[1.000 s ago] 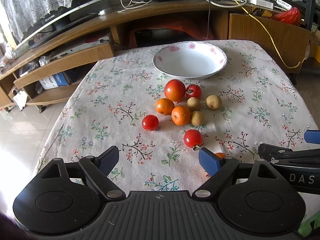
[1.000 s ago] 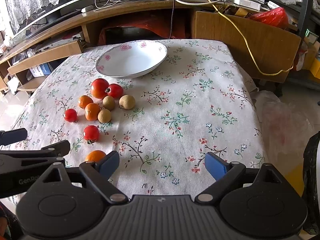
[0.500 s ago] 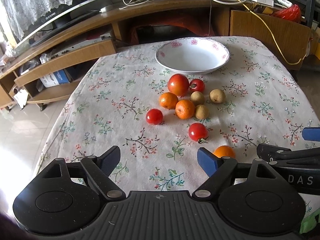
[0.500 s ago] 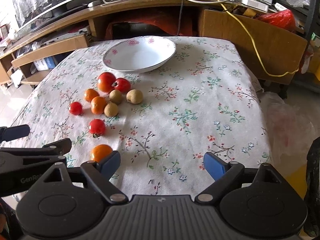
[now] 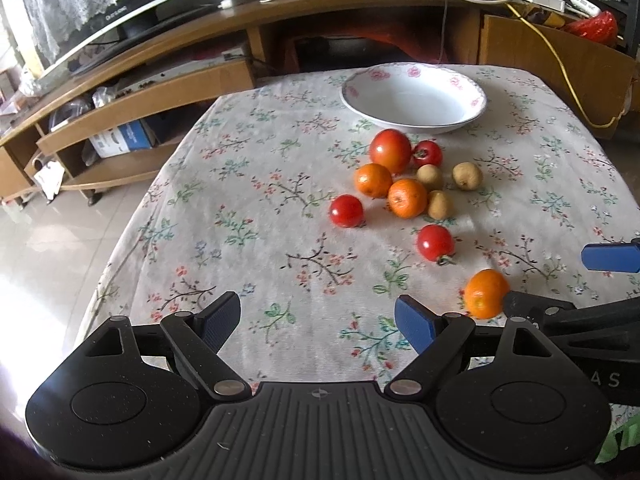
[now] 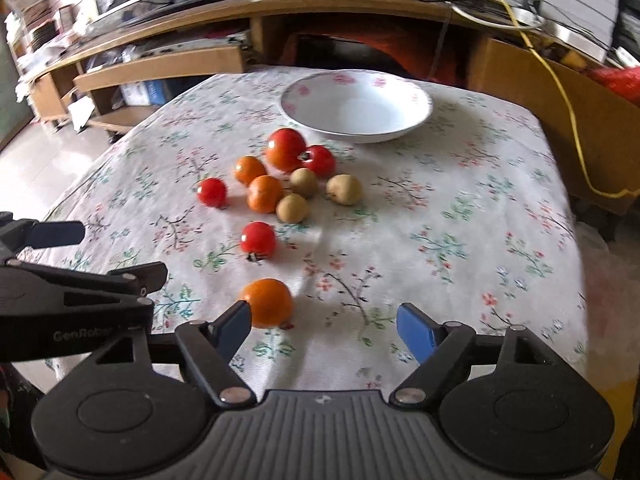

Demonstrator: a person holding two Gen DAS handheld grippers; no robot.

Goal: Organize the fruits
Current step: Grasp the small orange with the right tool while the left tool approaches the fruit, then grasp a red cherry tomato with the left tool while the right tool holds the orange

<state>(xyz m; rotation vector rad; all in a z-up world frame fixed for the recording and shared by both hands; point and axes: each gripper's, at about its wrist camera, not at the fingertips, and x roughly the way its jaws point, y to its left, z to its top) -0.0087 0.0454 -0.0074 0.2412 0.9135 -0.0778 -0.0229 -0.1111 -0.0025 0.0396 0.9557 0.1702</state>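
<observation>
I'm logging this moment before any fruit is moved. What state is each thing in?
Bowl: upright, empty.
Left gripper: open, holding nothing.
Right gripper: open, holding nothing.
Nearest orange: on the cloth, beside the right gripper's left finger, not gripped.
Other fruit: loose on the cloth, outside the bowl.
Tablecloth: spread flat.

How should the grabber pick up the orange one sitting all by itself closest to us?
Grip the lone orange across its round middle, one of the fingers on each side. It sits apart from the other fruit, so its sides are free. The open right gripper is probably the better choice: the orange already lies just past its left finger, so shift a little left, then push forward low over the tablecloth.
</observation>
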